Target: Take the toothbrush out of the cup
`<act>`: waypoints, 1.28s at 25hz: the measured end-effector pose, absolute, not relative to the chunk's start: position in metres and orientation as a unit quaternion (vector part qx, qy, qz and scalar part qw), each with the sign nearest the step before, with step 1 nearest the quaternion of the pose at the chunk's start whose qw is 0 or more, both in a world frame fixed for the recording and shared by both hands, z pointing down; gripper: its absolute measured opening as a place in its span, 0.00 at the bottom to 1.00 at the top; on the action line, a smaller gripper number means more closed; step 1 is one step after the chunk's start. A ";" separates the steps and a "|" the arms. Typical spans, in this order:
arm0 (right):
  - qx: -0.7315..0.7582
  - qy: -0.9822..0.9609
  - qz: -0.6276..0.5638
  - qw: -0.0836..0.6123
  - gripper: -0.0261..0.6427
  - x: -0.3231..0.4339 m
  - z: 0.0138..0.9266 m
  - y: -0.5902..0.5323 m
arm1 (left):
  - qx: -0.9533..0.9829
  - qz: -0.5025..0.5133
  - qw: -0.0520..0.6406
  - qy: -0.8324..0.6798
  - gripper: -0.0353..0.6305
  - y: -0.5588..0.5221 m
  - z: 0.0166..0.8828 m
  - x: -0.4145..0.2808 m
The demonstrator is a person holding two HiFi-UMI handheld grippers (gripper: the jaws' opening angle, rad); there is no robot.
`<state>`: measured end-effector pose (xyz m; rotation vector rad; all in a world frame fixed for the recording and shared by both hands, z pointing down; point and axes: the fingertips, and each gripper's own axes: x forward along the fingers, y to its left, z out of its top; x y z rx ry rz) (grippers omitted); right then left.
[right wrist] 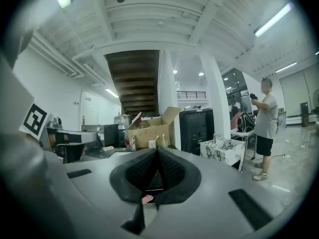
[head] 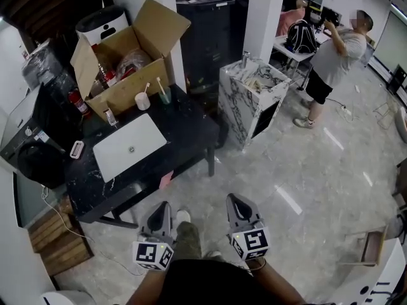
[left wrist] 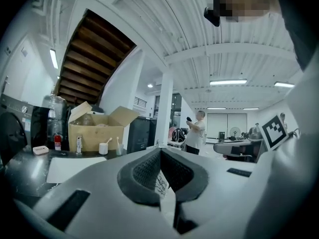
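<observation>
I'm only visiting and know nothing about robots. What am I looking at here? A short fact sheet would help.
Place: black table with a white sink
Cup: white cup in front of a cardboard box
Toothbrush: toothbrush stands in the cup
Left gripper: shut, empty, short of the table
Right gripper: shut, empty, short of the table
Progress: toothbrush not yet taken out

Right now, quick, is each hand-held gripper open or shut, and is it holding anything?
Left hand-held gripper: closed, holding nothing.
Right hand-held gripper: closed, holding nothing.
</observation>
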<state>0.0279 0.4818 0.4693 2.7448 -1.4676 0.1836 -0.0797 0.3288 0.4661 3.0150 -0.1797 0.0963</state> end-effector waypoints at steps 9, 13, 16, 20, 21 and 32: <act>0.864 -0.499 0.067 0.023 0.06 0.065 0.473 0.428 | 0.996 0.027 0.078 -0.046 0.09 0.287 0.476 -0.016; 0.864 -0.497 0.073 0.032 0.06 0.094 0.476 0.391 | 0.995 0.034 0.081 -0.041 0.09 0.252 0.480 0.017; 0.860 -0.502 0.080 0.032 0.06 0.115 0.470 0.357 | 0.995 0.034 0.084 -0.041 0.09 0.219 0.476 0.039; 0.858 -0.505 0.084 0.035 0.06 0.142 0.461 0.309 | 0.994 0.035 0.100 -0.032 0.09 0.177 0.471 0.064; 0.858 -0.504 0.086 0.033 0.06 0.148 0.460 0.298 | 0.994 0.035 0.100 -0.030 0.09 0.167 0.470 0.070; 0.862 -0.493 0.108 0.047 0.06 0.222 0.471 0.187 | 0.993 0.023 0.111 -0.024 0.09 0.063 0.472 0.136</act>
